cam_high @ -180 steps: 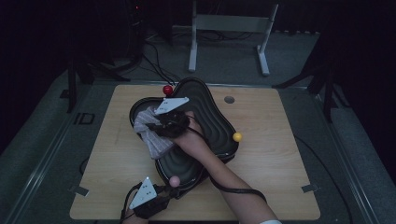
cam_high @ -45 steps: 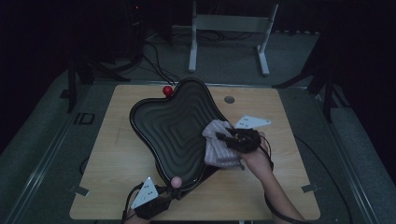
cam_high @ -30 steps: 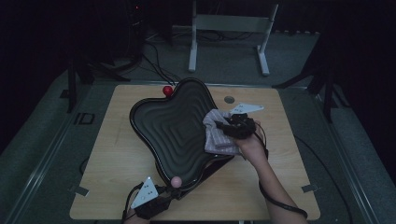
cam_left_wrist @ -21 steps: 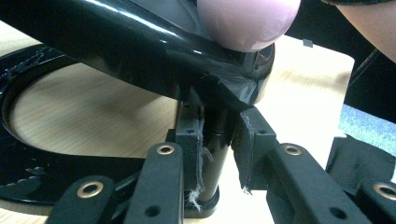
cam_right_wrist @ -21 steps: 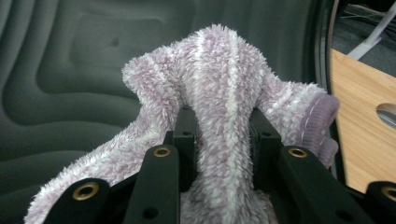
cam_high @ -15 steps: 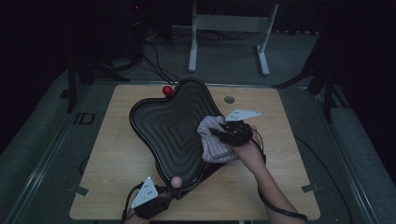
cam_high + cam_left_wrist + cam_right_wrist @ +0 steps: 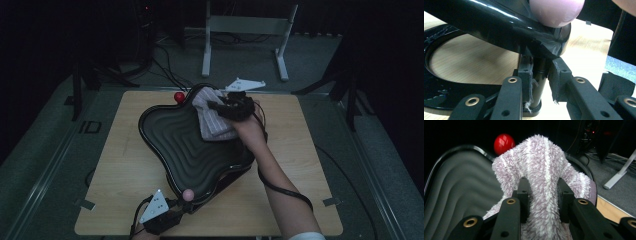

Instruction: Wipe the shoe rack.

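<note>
Now clenched on a fluffy lilac cloth [image 7: 541, 170]: right gripper [image 7: 220, 107], at about one o'clock over the black tray [image 7: 175, 135], pads pressing a fold from both sides. Cloth draped on the tray's far lobe, just beside the red ball [image 7: 178, 97] at twelve o'clock. Seen along the jaws in the right gripper view, bunched up into a peak between the pads, ball [image 7: 504, 143] up at eleven o'clock behind it, ribbed tray floor [image 7: 454, 192] spreading toward nine.

Down at six o'clock, left gripper [image 7: 172, 212] shut on the tray's black post [image 7: 540, 82], pads tight against its sides in the left gripper view, under the tray's glossy rim [image 7: 499, 27]. Pink ball [image 7: 188, 194] sitting on that near rim, right above the grip.

Hard to make out: lower part of the cloth, tucked behind the right hand [image 7: 247, 131]; pink ball cut off at the top edge of the left gripper view; left hand mostly below the bottom edge of the high view.

Wooden table [image 7: 120, 170], pale and square-cornered, on dim grey flooring. White stand [image 7: 245, 30] at twelve o'clock beyond the table, cables on the floor around it, surroundings very dark.
</note>
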The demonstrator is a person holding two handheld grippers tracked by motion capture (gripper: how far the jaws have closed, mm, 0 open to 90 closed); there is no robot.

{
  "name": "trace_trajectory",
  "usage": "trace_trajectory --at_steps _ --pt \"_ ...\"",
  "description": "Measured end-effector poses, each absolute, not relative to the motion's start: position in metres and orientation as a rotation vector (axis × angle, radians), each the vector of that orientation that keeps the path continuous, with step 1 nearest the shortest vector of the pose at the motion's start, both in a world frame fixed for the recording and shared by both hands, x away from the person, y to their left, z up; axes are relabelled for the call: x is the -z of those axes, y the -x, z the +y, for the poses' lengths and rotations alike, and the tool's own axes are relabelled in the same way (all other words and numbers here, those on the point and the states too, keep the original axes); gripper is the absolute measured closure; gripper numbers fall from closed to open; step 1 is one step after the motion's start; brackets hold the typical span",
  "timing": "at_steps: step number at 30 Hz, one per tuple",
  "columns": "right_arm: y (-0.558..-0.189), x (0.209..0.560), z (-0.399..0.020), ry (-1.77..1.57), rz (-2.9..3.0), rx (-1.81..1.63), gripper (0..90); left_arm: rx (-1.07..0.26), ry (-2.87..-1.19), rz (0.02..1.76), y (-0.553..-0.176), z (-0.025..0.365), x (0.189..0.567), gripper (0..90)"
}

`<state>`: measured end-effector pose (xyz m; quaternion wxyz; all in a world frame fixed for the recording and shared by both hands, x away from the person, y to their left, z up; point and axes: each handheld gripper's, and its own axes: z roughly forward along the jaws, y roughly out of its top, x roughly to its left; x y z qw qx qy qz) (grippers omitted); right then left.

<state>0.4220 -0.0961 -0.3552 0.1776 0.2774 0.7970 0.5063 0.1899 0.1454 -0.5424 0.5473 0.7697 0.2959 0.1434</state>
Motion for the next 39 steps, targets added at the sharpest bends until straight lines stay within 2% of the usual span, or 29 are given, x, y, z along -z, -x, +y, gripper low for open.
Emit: trace_trajectory --at_steps 7,14,27,39 --pt "-0.449 0.344 -0.067 -0.781 2.262 -1.37 70.5 -0.341 -1.824 0.702 -0.19 0.146 0.542 73.8" --pt "-0.466 0.366 -0.056 -0.806 2.309 -1.279 70.5 -0.34 -1.822 0.703 -0.19 0.146 0.542 73.8" --pt "-0.459 0.379 -0.083 -0.846 2.311 -1.264 70.4 -0.343 -1.819 0.705 -0.19 0.146 0.542 73.9" --pt "-0.436 0.4 -0.119 -0.824 2.36 -1.237 70.4 -0.345 -1.823 0.707 -0.19 0.146 0.541 73.9"
